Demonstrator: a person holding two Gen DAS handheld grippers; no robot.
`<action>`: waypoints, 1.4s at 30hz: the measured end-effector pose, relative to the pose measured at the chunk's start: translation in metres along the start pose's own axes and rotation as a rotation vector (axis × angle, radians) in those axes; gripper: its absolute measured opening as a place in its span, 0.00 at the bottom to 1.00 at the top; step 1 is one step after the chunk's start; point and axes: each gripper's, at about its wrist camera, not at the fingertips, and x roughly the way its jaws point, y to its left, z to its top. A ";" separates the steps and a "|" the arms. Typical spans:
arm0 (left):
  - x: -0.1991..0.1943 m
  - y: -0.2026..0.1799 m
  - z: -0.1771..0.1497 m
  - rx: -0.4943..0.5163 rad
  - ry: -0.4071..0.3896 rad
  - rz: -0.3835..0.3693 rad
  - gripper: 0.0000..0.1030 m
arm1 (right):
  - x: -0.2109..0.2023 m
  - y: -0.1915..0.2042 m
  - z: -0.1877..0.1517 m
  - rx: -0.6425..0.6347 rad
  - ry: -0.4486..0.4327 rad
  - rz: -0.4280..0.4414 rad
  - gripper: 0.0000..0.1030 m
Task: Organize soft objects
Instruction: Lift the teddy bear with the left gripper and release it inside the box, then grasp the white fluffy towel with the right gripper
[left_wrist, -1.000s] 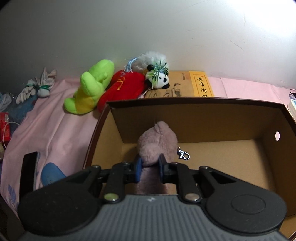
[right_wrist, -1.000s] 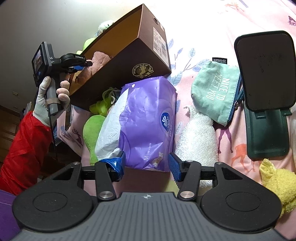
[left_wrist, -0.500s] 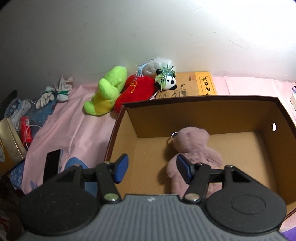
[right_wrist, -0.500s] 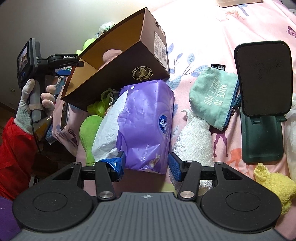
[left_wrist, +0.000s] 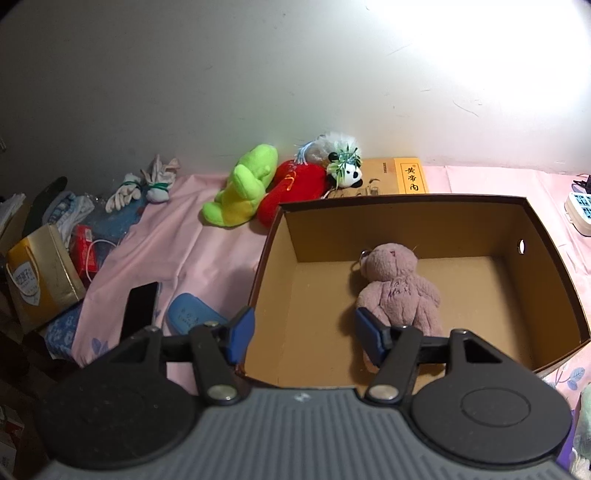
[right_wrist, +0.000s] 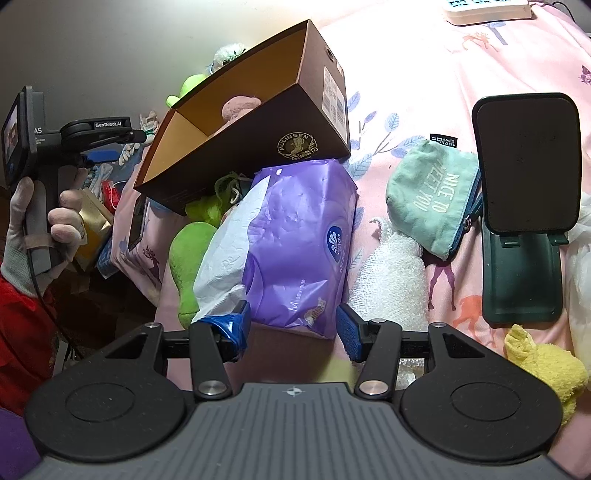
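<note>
In the lower middle of the left wrist view, my left gripper (left_wrist: 301, 334) stands wide with nothing between its blue pads; its jaws have just been opening, and the pink bear (left_wrist: 397, 286) they let go of lies on the floor of the cardboard box (left_wrist: 550, 266). It rests face up, head toward the back wall of the box, body running toward me, with a small metal ring at its head. My right-hand pad overlaps its near leg in the picture, though whether they touch I cannot tell.

My right gripper (right_wrist: 293, 328) is also wide and empty, low in its own view. Straight ahead of it lies the purple tissue pack (right_wrist: 295, 243) (crinkly plastic, white paper spilling from its left end), long axis running away from me toward the box. The pack's near end sits between the pads but neither presses it. Just right of it lies a white knobbly towel (right_wrist: 388, 273), and a fluffy yellow cloth (right_wrist: 543, 365) at the lower right edge. I judge the right hand nearer to all three; the green plush (left_wrist: 242, 188) and red plush (left_wrist: 295, 188) beyond the box suit my left.
</note>
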 end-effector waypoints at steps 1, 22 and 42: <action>-0.003 0.000 -0.002 0.001 -0.003 0.004 0.64 | -0.001 0.000 0.000 0.000 -0.001 0.001 0.35; -0.033 -0.025 -0.035 -0.021 0.035 0.024 0.92 | -0.021 -0.028 0.000 0.025 -0.032 0.003 0.35; -0.063 -0.048 -0.084 -0.053 0.101 -0.031 0.92 | 0.002 -0.063 0.005 -0.104 0.101 -0.073 0.32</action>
